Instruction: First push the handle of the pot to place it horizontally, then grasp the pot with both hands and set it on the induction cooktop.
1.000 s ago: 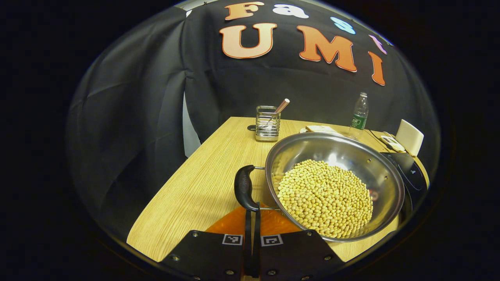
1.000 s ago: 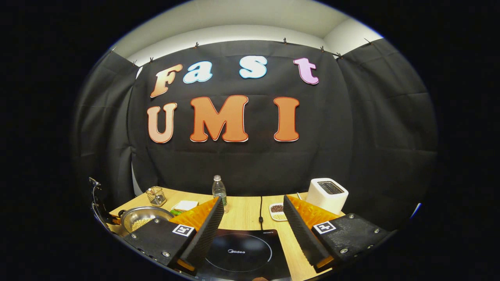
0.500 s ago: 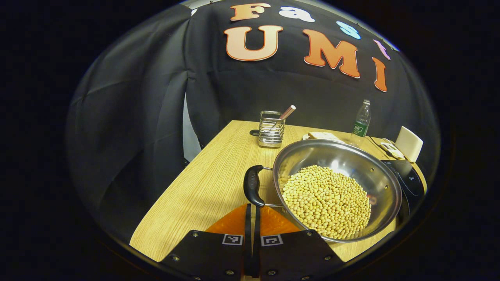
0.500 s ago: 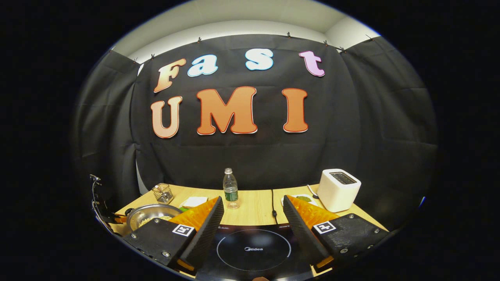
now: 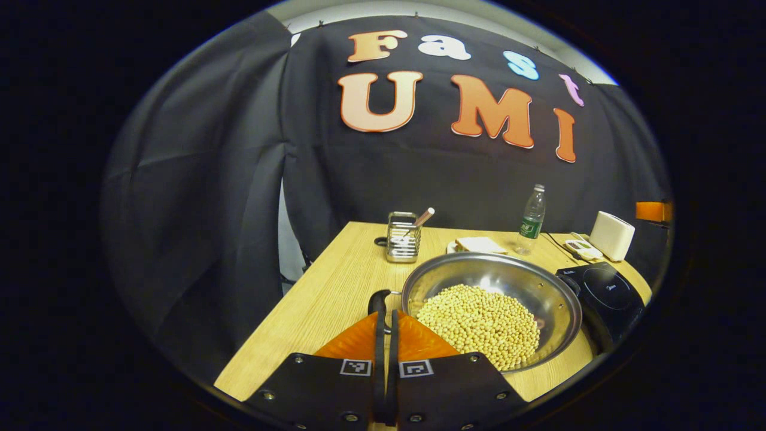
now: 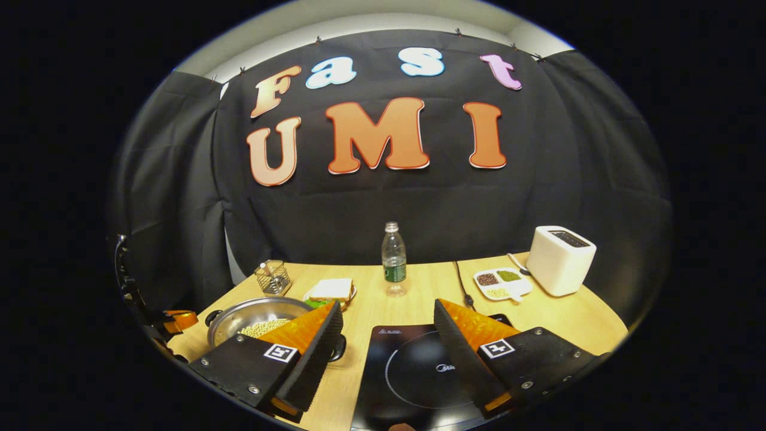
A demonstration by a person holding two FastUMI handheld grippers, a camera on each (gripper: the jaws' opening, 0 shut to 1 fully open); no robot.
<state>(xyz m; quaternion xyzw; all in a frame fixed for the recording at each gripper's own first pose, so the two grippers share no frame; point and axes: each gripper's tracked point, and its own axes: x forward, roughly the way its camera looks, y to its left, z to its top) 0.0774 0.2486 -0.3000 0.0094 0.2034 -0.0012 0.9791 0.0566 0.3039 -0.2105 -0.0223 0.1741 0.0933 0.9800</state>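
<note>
A: Where is the pot right now?

B: It sits on the pale wood-grain table, just left of the induction cooktop, not yet on it. I see a wide, shallow bowl of shiny steel, about half full of small round yellow beans.

A: And my grippers?

B: In the left gripper view, the left gripper has its fingers pressed together, nothing between them, tips right at the pot's dark near handle. In the right gripper view, the right gripper has its fingers spread wide, hanging above the cooktop's flat glossy black glass.

A: How will the pot handle?

B: Heavy for its size, I judge, and rigid. The steel looks slick, and the loose beans would slide and spill if I tilt it. I would take hold at the two small side handles, the other handle showing by the right gripper's finger, and lift level.
</note>
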